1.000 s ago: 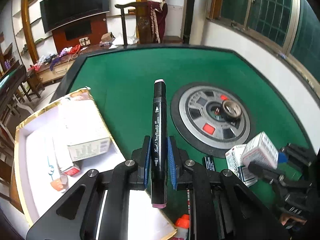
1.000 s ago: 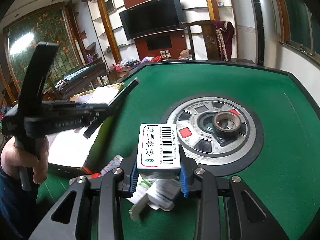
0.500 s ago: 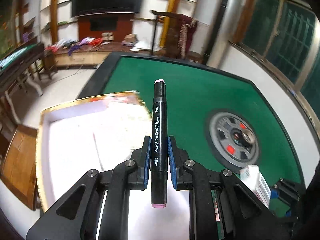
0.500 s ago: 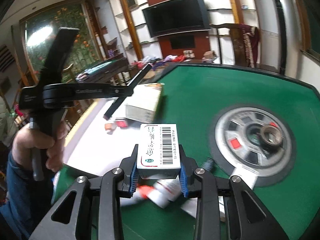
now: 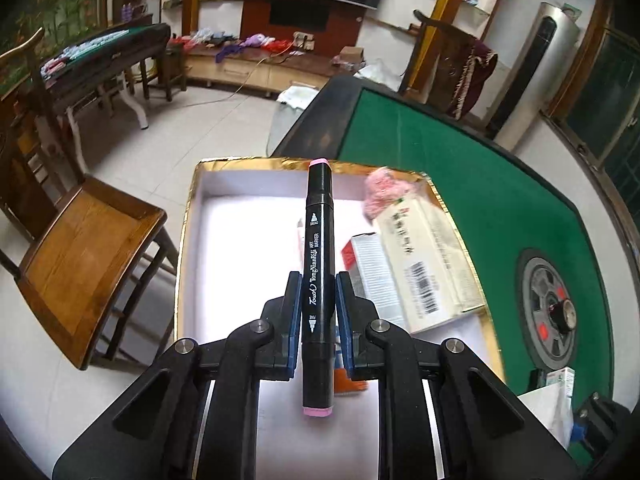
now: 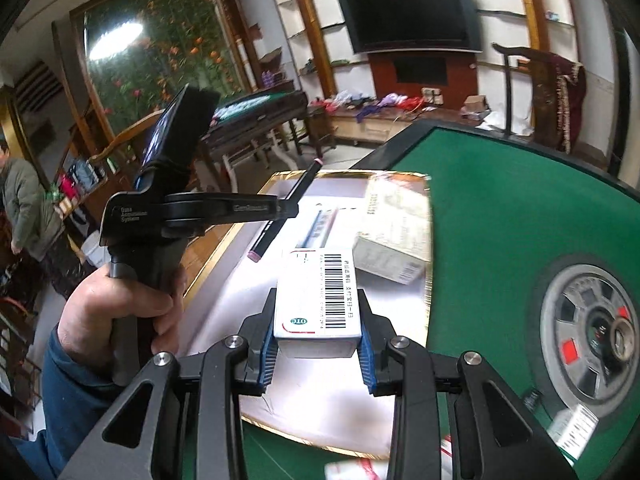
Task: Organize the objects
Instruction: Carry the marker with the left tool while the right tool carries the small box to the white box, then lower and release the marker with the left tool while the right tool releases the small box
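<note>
My left gripper (image 5: pixel 318 292) is shut on a black art marker (image 5: pixel 318 256) with pink ends, held lengthwise above a white tray with a gold rim (image 5: pixel 192 200). My right gripper (image 6: pixel 318 320) is shut on a small white medicine box (image 6: pixel 318 292) with a barcode, hovering over the same tray (image 6: pixel 224 252). In the right wrist view the left gripper (image 6: pixel 288 208) and its marker (image 6: pixel 280 216) show at the tray's left side, held by a hand (image 6: pixel 120 308). A large white box (image 5: pixel 424 256) and a smaller red and grey box (image 5: pixel 372 272) lie in the tray.
The tray sits on the left edge of a green felt table (image 5: pixel 500 184) with a round grey hub (image 5: pixel 552 308) at its centre. Small boxes and tubes (image 6: pixel 572 428) lie loose on the felt near the hub. A wooden chair (image 5: pixel 88 256) stands left of the tray.
Both grippers have swung left from over the green felt to above the white tray, each keeping its hold. The hub has slid to the right of both views.
</note>
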Motion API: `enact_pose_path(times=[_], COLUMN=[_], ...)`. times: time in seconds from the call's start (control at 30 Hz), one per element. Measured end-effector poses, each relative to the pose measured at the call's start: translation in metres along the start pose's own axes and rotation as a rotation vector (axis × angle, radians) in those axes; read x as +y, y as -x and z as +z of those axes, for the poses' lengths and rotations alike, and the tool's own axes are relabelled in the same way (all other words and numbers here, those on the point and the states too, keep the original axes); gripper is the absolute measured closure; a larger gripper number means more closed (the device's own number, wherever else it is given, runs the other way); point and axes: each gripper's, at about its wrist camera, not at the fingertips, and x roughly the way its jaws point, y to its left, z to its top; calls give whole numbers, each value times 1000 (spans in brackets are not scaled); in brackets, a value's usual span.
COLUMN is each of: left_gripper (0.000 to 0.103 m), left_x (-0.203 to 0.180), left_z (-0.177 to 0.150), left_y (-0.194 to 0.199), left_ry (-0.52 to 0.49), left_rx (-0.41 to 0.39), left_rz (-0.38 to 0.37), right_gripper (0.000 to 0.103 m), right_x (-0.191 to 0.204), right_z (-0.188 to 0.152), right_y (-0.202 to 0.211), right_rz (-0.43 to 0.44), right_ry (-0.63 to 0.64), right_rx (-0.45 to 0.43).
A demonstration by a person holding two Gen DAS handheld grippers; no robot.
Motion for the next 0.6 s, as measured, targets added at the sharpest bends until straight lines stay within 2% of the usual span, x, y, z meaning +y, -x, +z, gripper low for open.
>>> enact_pose_path(times=[0.23,0.6], left_gripper=[87,87], left_x=[7,13], left_z=[-2,-6], left_y=[-14,-34], left_ry=[22,41], left_rx=[33,91], left_rz=[30,55], right_gripper=[70,70], right_x=[9,9], right_z=[-8,-9], right_y=[-43,-74], right_rz=[13,-31], right_ry=[7,27], right_rx=[94,195])
